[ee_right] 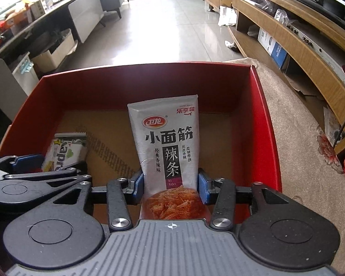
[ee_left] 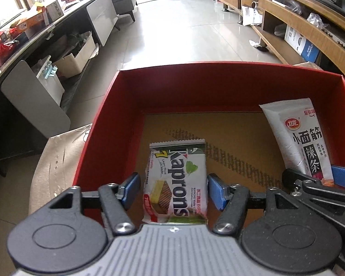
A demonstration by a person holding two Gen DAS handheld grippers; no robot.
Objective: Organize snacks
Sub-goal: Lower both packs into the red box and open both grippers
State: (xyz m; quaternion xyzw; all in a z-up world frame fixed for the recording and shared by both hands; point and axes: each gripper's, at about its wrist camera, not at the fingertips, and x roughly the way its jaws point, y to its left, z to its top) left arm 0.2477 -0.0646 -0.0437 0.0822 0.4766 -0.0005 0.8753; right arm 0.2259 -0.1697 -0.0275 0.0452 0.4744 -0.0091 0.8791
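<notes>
Beige cloth-covered surface (ee_right: 299, 138) underneath, tiled floor beyond it.

Open red box (ee_left: 218, 87) sitting on that surface, brown cardboard bottom (printed dark track pattern across it) in plain sight. Both snacks inside the walls.

Bigger snack: silver latiao pack (ee_right: 168, 138), printed face to the camera, clear window with orange strips at the near end. In the right half of the box, long axis running away from the camera; from the left wrist view, far end up against the red right-hand wall. Near end between the blue pads of the right hand-held gripper (ee_right: 170, 184). Narrow opening, pads tight against both pack edges. Cannot tell whether pressing or just clear.

Smaller snack: green-and-white Kaprons wafer pack (ee_left: 176, 179), in the left half of the box near the left wall, well apart from the latiao pack. Looks flat on the cardboard bottom, label up, crimped end pointing to the far wall. Straddled by the left hand-held gripper (ee_left: 173, 189): narrow opening, thin gap visible between each blue pad and the wrapper edge, so not clamped.

Both hand-held grippers side by side at the near wall, angled down into the box.
</notes>
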